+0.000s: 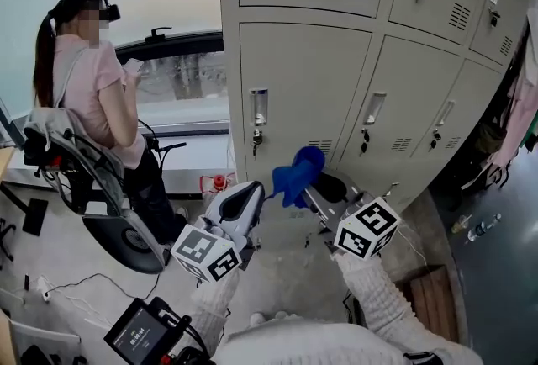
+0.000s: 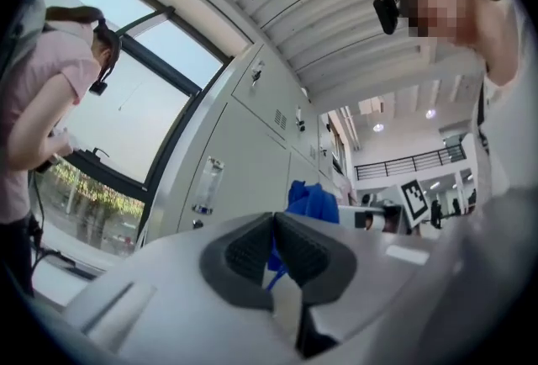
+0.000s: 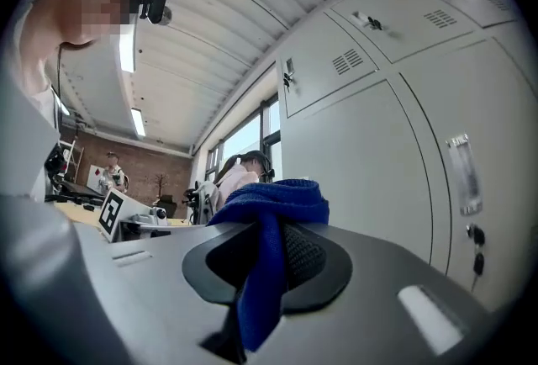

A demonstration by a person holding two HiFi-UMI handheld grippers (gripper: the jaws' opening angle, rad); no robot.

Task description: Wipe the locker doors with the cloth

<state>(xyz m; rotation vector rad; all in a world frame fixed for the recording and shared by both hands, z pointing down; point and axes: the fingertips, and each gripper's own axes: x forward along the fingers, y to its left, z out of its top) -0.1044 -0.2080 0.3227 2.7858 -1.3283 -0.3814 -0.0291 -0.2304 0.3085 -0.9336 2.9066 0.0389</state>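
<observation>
- The right gripper (image 3: 267, 252) is clamped on the blue cloth (image 3: 273, 199). A thick fold is bunched above the pads and a tail hangs down between them.
- The left gripper (image 2: 273, 241) is seen with its jaws brought together. A thin blue strand of the cloth appears to be pinched between the pads, and in the head view a fine blue line runs from the cloth to its tip.
- The cloth is held in the air between the two grippers, near the lower-row locker door (image 1: 303, 86) but apart from it. No wiping contact has been made yet.
- A key (image 1: 256, 139) hangs from the lock on that door, below a label holder (image 1: 259, 106).
- A person in a pink top (image 1: 84, 77) stands by the window, well to the left of the lockers.
- Risks judged from here:
  - The strand could be pulled out of the left jaws, or torn, if the grippers are drawn apart.
  - Little cloth surface would meet the door while it stays bunched, so the hard jaw tips could scrape the paint.
  - The hanging tail could be snagged on the key or label holder during a sweep.
</observation>
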